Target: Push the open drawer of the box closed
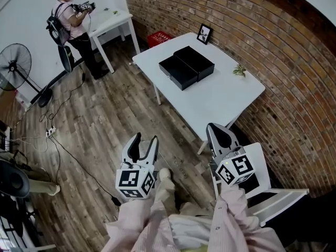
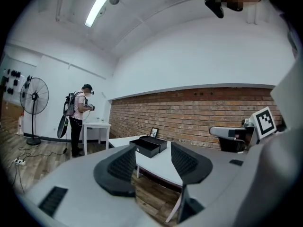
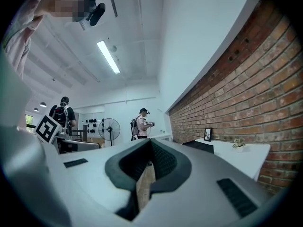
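Low in the head view, the left claw (image 1: 144, 142) has its two jaws wide apart, with nothing between them. Beside it, at the lower middle, the right claw (image 1: 214, 128) has its jaws closed together and holds nothing. Both are well apart from the white table (image 1: 220, 101). On the table, in the upper middle, sits the black box (image 1: 197, 61). Its drawer (image 1: 176, 72) sticks out toward the lower left. Far off, at the upper left, stands a person (image 1: 71, 20).
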`<action>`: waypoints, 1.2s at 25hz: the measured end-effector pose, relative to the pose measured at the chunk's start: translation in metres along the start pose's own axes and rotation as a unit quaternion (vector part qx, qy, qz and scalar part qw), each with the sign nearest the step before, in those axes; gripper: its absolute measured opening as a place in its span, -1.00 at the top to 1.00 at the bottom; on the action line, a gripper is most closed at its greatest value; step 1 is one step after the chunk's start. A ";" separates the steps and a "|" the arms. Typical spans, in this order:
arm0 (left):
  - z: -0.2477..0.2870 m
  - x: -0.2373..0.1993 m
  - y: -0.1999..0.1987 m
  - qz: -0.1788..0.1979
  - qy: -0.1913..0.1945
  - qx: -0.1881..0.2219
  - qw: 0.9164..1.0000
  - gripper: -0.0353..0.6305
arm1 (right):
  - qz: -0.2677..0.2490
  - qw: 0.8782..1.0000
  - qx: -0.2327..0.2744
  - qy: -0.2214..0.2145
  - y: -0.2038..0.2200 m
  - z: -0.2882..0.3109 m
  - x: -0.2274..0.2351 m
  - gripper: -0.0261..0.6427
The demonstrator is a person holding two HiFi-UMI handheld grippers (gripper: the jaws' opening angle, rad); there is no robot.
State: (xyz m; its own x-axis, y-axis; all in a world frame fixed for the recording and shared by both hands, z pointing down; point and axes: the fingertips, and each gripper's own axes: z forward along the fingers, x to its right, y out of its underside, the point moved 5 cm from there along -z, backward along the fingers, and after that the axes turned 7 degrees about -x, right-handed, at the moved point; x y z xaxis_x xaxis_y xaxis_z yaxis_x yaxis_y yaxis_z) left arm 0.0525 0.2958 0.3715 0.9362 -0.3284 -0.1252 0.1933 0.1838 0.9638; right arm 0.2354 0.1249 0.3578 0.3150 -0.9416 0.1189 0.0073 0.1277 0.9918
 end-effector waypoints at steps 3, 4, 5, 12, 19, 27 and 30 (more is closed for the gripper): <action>0.025 -0.019 -0.004 -0.003 0.011 -0.011 1.000 0.23 | 0.004 1.000 -0.004 0.010 0.000 0.026 0.007 0.91; 0.033 -0.024 -0.007 -0.003 0.016 -0.013 1.000 0.23 | 0.005 1.000 -0.005 0.014 0.000 0.035 0.009 0.91; 0.041 -0.030 -0.010 -0.003 0.021 -0.015 1.000 0.23 | 0.006 1.000 -0.007 0.018 0.000 0.043 0.012 0.91; 0.098 -0.070 -0.027 -0.007 0.053 -0.028 0.998 0.23 | 0.017 0.998 -0.011 0.052 -0.006 0.105 0.024 0.91; 0.141 -0.099 -0.037 -0.009 0.079 -0.035 0.996 0.23 | 0.013 0.997 -0.021 0.073 -0.003 0.151 0.034 0.91; 0.176 -0.122 -0.042 -0.005 0.103 -0.043 0.994 0.23 | 0.017 0.995 -0.024 0.093 0.005 0.186 0.040 0.91; 0.190 -0.124 -0.041 -0.010 0.114 -0.048 0.992 0.23 | 0.021 0.994 -0.031 0.100 0.008 0.194 0.048 0.91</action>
State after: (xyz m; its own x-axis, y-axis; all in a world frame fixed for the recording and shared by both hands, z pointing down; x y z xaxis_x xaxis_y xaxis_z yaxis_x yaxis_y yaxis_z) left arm -0.1272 0.1525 0.3923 0.9720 -0.1172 -0.2037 0.2286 0.2699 0.9354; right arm 0.0666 0.0206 0.3809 0.4983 -0.8553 0.1422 0.0464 0.1900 0.9807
